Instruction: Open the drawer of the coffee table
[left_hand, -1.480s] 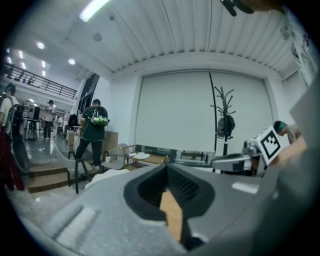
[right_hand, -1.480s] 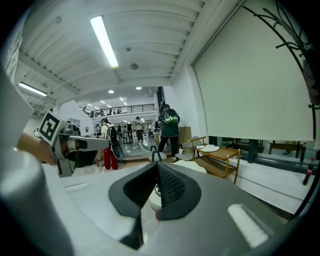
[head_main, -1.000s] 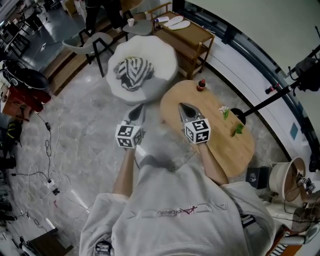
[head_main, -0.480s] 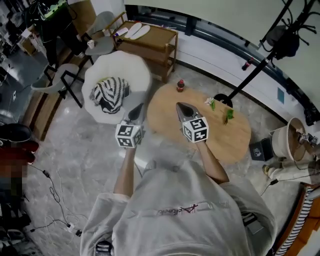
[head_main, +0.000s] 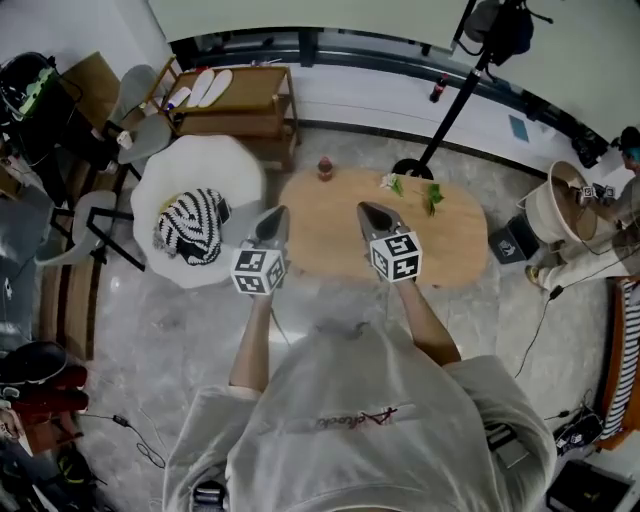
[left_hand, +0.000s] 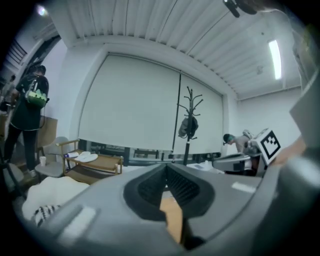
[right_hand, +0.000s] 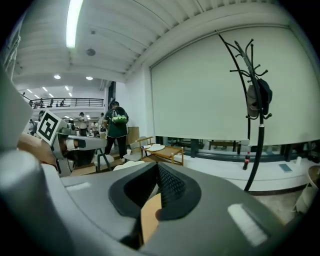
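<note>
Left tool (head_main: 279, 213): the jaws are sitting fully together with nothing between them. In the left gripper view (left_hand: 166, 171) the pads are meeting at the tip, and only a tan sliver of wood is showing through the gap below.

Right tool (head_main: 366, 209): same condition, closed and empty. In the right gripper view (right_hand: 158, 173) the pads are touching, and the same tan wood is showing beneath.

Both tools are hanging side by side in front of the person's chest and pointing forward and only slightly down. They are reaching over the near edge of the coffee table (head_main: 323, 232) and are touching nothing.

My reading is that this is a carrying posture during approach. The jaws are staying shut because nothing is yet within reach to grip.

The coffee table is lying straight ahead, its oval wooden tabletop running left to right beneath the tool tips. A small bottle (head_main: 324, 167) is standing near the far edge, and green sprigs (head_main: 432, 196) are lying further right.

The drawer is not showing in any view. The head view is looking down onto the top, so I cannot tell which side is carrying it.

A white seat (head_main: 190, 180) with a striped cushion (head_main: 192, 224) is standing just left of the table.

Judgement: the task is barely starting. The tools are going to need lowering to the table's side, and one jaw pair opening, before any pull.
</note>
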